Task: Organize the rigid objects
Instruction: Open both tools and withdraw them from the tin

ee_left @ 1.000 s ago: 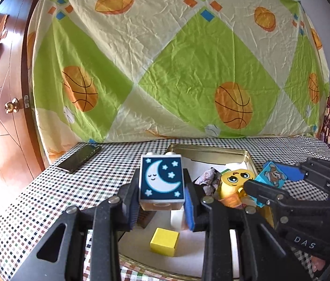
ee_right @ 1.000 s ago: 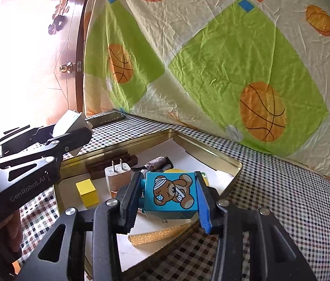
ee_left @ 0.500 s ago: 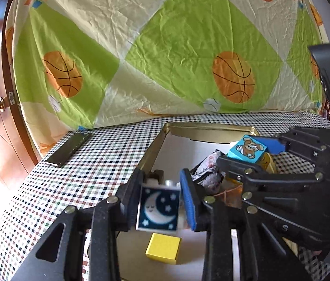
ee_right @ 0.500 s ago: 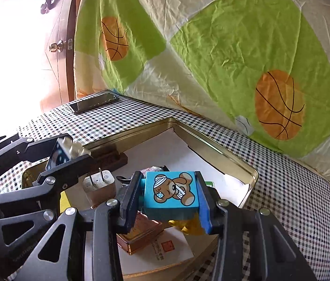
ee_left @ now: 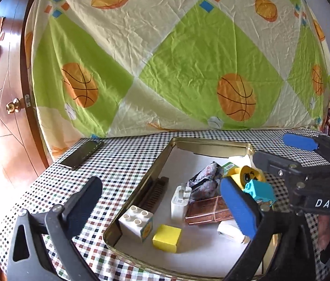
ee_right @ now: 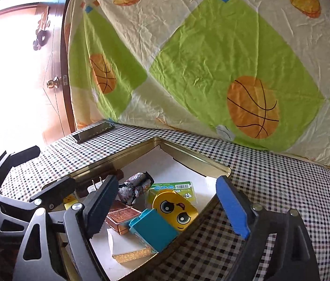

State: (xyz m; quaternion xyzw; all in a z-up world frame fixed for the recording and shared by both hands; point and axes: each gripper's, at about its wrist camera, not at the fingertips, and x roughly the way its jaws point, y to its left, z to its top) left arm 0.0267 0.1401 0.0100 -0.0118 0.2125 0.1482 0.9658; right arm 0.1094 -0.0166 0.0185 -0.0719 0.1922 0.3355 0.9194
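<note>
Jaws of the left gripper [ee_left: 162, 206] are opening and stand wide, with nothing pressed between the pads. Below the gap, the white block [ee_left: 136, 223] sits studs-up in the near left corner of the tin [ee_left: 141, 187], free of both fingers. Just beside it lies a yellow cube [ee_left: 166, 238]. Behind them stand a white plug [ee_left: 179, 202] and a copper box [ee_left: 208, 213], and a dark comb [ee_left: 153, 193] lies along the tin's left wall.

Jaws of the right gripper [ee_right: 165, 201] are opening too, and hold nothing. The teal block [ee_right: 153, 228] lies in the gap but clear of both pads, tilted, resting at the tin's [ee_right: 188, 157] right wall against a yellow emoji toy [ee_right: 175, 209]; whether it leans on the pale box [ee_right: 122, 245] under it is hard to tell. In the left wrist view the same teal block [ee_left: 259, 193] shows beside the right gripper [ee_left: 279, 149].

A grey crumpled lump [ee_right: 134, 186] and a green card [ee_right: 176, 187] lie toward the tin's middle. The tin rests on a checked cloth [ee_left: 94, 164], with a phone [ee_left: 81, 154] near the cloth's far left corner. A basketball-print sheet [ee_left: 176, 58] hangs behind, and a wooden door [ee_left: 1, 105] stands at the left.
</note>
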